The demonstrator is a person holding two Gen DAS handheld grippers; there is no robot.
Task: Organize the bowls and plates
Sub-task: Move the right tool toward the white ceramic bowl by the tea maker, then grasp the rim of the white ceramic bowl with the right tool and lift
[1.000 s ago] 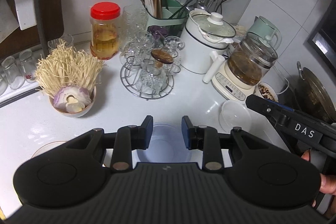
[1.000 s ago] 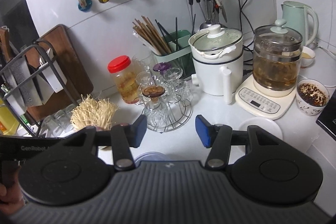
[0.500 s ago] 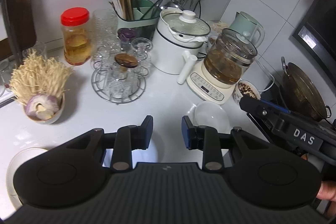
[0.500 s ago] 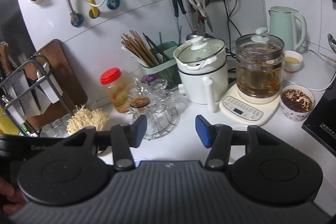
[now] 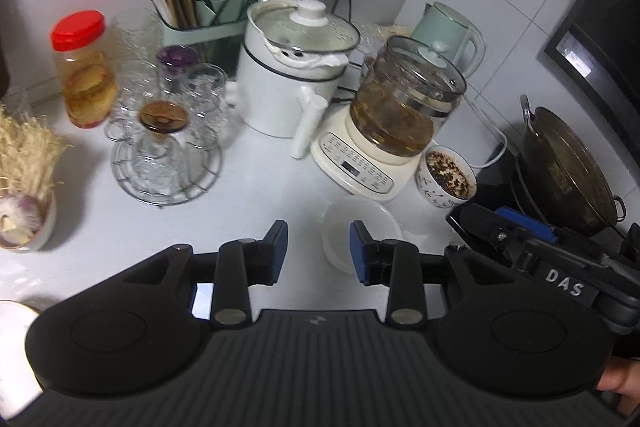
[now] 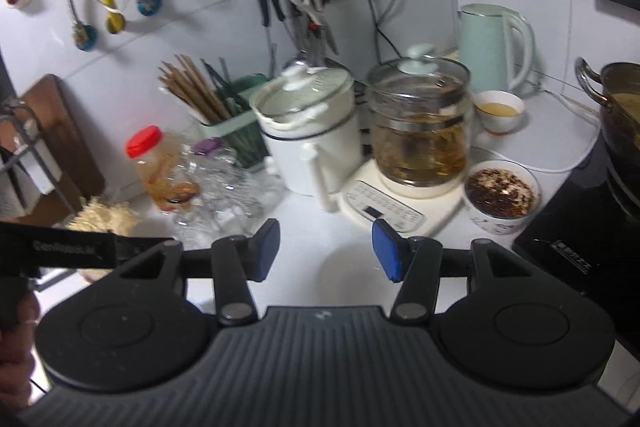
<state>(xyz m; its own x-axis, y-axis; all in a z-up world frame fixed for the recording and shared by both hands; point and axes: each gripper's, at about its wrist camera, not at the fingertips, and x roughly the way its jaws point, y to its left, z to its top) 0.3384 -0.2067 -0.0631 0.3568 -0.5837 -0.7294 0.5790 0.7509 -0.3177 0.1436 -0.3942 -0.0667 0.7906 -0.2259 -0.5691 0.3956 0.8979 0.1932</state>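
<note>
Above the white surface [image 5: 256, 195], the left gripper [image 5: 318, 251] has empty jaws opening near a bowl [image 5: 360, 231], while the right gripper [image 6: 326, 249] has jaws apart, empty.

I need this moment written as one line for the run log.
left tongs: opening, empty | right tongs: open, empty | white bowl: on counter, ahead of left tongs

Left gripper [image 5: 318, 250] tilted downward, jaws opening (nothing between), right gripper [image 6: 325, 249] parted, empty.
</note>
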